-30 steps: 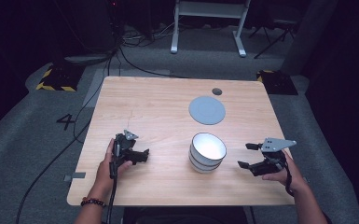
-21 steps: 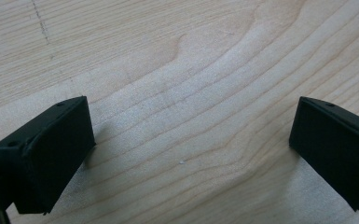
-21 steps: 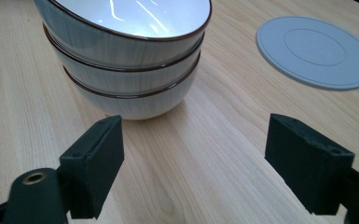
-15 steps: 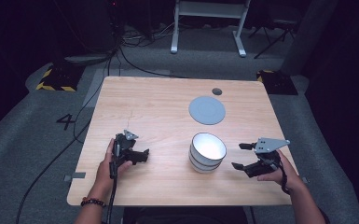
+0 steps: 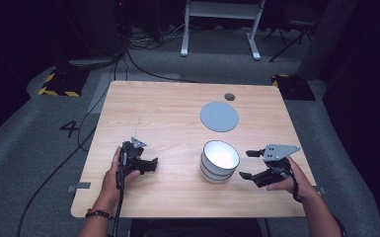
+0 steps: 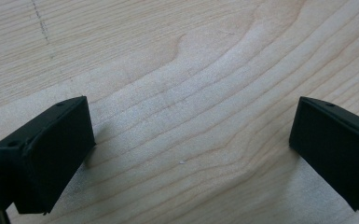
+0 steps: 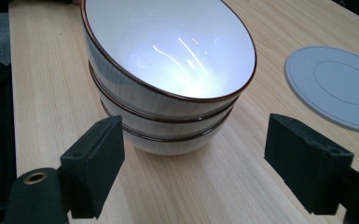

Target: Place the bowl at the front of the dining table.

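Observation:
A stack of three white bowls [image 5: 219, 161] [image 7: 168, 79] with brown rims stands right of the table's middle. My right gripper [image 5: 249, 164] [image 7: 200, 163] is open just to the right of the stack, jaws pointing at it, nothing between them. A flat grey round disc [image 5: 219, 116] [image 7: 338, 86] lies on the table beyond the bowls. My left gripper [image 5: 153, 165] [image 6: 186, 149] rests low over bare wood at the left, open and empty, its jaws wide apart.
The wooden table [image 5: 153, 113] has a small dark round spot [image 5: 229, 97] near its far edge. Cables and a white stand's legs [image 5: 219, 29] lie on the grey floor beyond. A yellow-black striped block [image 5: 59, 83] sits off the far left corner.
My right gripper has moved left, closer to the bowl stack. The left gripper has stayed in place.

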`<state>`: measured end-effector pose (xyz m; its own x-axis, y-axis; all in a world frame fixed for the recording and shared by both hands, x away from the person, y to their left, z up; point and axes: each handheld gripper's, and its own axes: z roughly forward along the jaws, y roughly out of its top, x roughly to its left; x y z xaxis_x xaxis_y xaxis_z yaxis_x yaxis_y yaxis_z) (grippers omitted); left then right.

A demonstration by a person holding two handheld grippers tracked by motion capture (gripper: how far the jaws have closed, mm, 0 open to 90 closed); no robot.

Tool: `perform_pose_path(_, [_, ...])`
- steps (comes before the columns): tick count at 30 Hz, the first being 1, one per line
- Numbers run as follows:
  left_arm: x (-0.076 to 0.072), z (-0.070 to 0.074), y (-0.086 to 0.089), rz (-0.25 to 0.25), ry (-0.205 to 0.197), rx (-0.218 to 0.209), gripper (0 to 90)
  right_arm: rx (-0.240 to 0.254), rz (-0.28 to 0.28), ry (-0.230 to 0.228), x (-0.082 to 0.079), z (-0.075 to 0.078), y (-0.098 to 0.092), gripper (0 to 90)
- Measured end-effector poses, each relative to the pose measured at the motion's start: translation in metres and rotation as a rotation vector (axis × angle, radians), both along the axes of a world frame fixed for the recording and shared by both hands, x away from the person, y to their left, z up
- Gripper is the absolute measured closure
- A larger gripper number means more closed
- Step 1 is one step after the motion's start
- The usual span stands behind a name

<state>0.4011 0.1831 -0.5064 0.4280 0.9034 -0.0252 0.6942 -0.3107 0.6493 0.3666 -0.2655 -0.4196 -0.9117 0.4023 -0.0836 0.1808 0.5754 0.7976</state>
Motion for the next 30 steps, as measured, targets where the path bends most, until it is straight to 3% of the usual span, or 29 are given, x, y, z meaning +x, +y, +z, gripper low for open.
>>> perform_pose_path(12, [0.000, 0.000, 0.000, 0.000, 0.000, 0.000, 0.0, -0.003, 0.036, -0.011, -0.002, 0.007, 0.013, 20.2])
perform_pose_path(30, [0.000, 0.000, 0.000, 0.000, 0.000, 0.000, 0.0, -0.023, 0.112, 0.016, 0.002, 0.008, 0.043, 23.7])
